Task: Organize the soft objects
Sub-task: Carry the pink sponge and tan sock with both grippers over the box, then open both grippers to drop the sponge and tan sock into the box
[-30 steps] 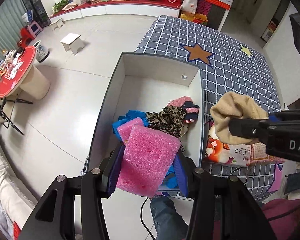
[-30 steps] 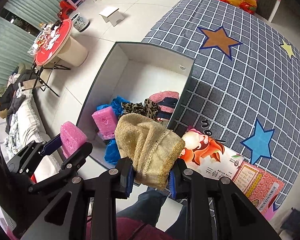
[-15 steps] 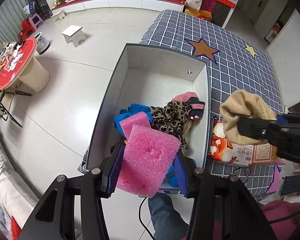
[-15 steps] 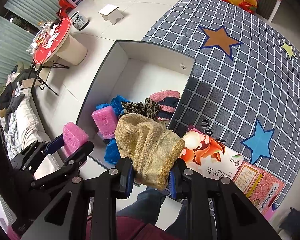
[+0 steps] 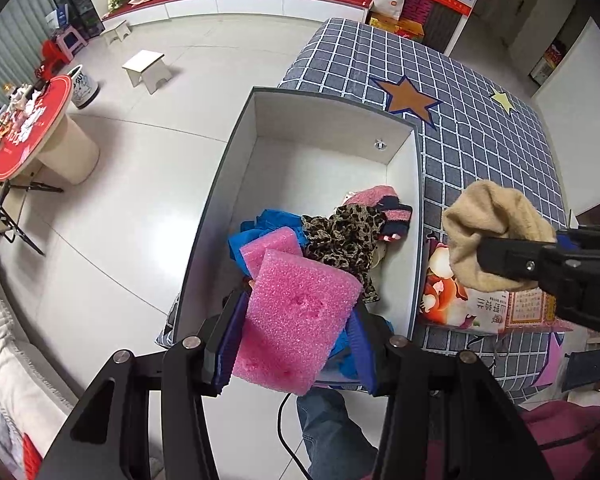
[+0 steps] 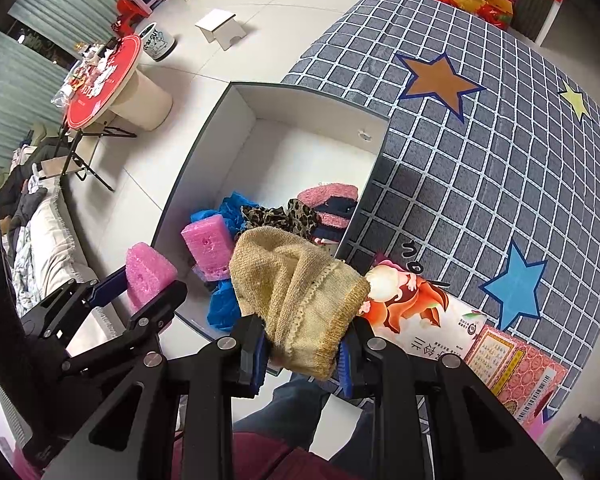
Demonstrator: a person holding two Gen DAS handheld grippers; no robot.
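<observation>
My left gripper [image 5: 296,344] is shut on a pink foam block [image 5: 296,320], held high over the near end of an open white drawer [image 5: 236,184]. In the right wrist view the same pink foam block [image 6: 148,276] shows at the left. My right gripper [image 6: 304,356] is shut on a bunched tan knitted cloth [image 6: 300,292], above the drawer's right wall and the table edge; the tan cloth [image 5: 492,232] also appears at the right of the left wrist view. Inside the drawer lie a second pink foam block [image 5: 270,246], blue cloth [image 5: 260,224], a leopard-print cloth [image 5: 344,236] and a pink and navy item [image 5: 384,208].
A grey checked cloth with stars [image 6: 480,152] covers the table to the right of the drawer. Printed cards and a picture packet [image 6: 428,308] lie near its front edge. A person's legs [image 5: 332,432] are below. A red round table [image 5: 32,136] and a white stool [image 5: 148,68] stand on the floor.
</observation>
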